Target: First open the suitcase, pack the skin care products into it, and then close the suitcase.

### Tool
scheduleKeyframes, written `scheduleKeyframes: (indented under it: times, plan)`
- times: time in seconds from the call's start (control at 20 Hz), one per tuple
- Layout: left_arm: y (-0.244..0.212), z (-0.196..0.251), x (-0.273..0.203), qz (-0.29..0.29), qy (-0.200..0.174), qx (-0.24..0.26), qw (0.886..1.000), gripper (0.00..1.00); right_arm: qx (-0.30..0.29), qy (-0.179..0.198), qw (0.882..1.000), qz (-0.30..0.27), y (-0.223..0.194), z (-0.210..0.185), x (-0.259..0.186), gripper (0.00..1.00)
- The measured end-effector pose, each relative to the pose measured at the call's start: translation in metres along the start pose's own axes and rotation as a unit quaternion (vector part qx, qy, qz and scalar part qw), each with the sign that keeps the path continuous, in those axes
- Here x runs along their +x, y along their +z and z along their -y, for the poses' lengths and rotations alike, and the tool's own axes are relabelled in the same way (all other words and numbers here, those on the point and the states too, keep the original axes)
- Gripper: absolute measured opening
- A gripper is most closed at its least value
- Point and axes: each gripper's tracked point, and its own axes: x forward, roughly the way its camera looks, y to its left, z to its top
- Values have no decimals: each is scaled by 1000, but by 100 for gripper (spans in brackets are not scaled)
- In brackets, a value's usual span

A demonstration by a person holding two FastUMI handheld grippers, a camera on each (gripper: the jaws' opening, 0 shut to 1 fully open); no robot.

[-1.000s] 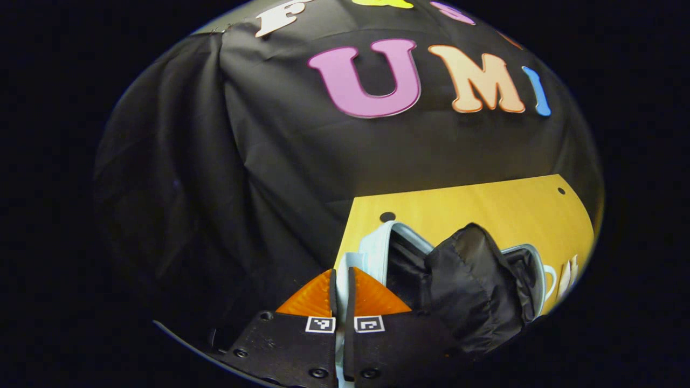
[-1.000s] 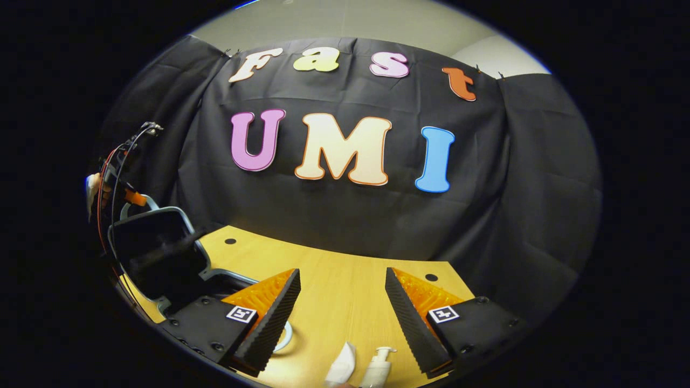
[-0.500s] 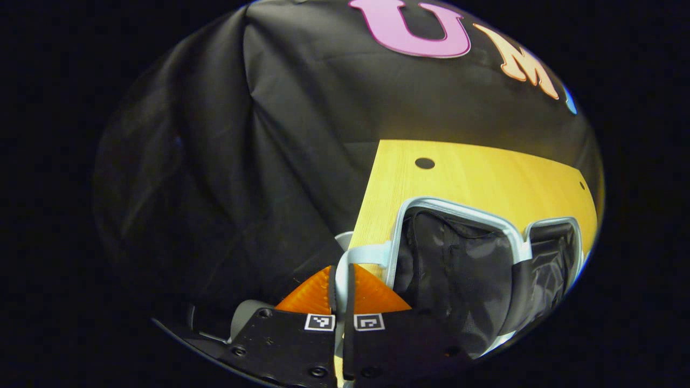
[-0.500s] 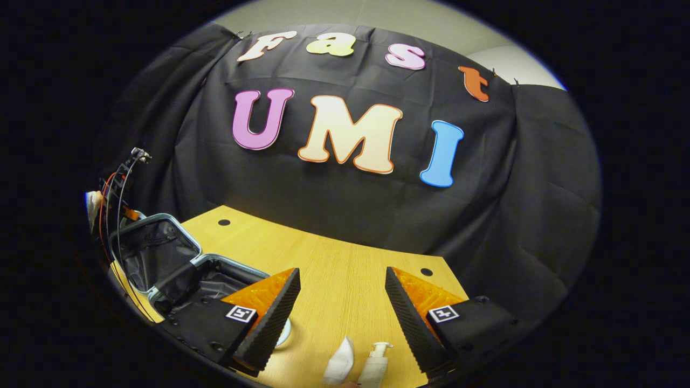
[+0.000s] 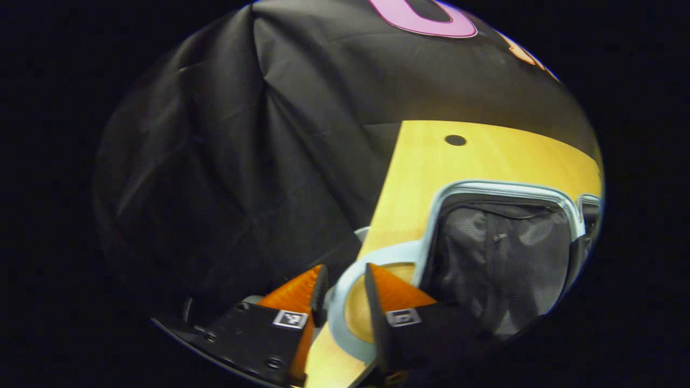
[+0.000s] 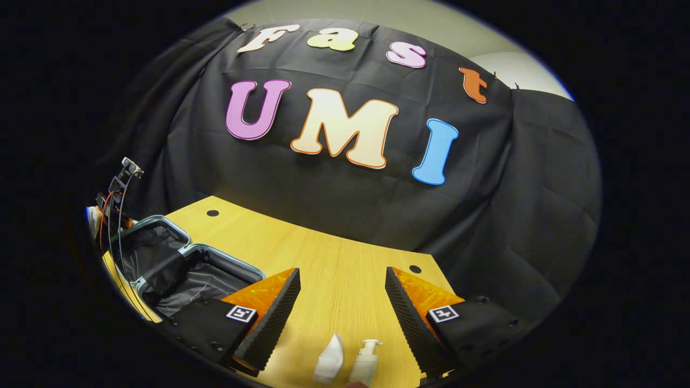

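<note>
While the suitcase lies open on the yellow bench, its pale blue handle loop is seen up close in the left gripper view, passing between the fingers of the left gripper. Those fingers are parted slightly, with the loop's left side against the left finger; whether both fingers press on it cannot be told. A zipped black lining is shown inside the near half of the case in that view.

In the right gripper view, the suitcase is seen farther off at the left edge of the bench, both halves spread flat and lined in black, with nothing visible inside them. Two skin care products are counted at the bottom of this view: a white tube and a white pump bottle, set just beside each other on the bench, well apart from the case. The right gripper hangs above them with its fingers spread wide, holding nothing. One round hole is visible near the bench's far edge, and another beyond the case.
</note>
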Motion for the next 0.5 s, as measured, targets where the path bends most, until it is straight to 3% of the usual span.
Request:
scheduleKeyframes:
  times: [0.15, 0.3, 0.35, 0.4, 0.5]
  plan:
    - [47, -13, -33, 82, 17, -49, 995, 95, 8, 4, 1000, 17, 5, 11, -1, 100]
    - [94, -11, -88, 160, 15, -89, 983, 95, 28, 15, 999, 33, 7, 20, 0, 100]
    - [110, -6, -111, 190, 11, -96, 977, 100, 34, 20, 998, 40, 10, 24, -1, 100]
    - [122, 6, -133, 218, 6, -100, 971, 95, 41, 24, 998, 51, 16, 29, -4, 100]
    - [139, 21, -196, 283, -8, -98, 954, 94, 54, 31, 995, 84, 34, 42, -12, 100]
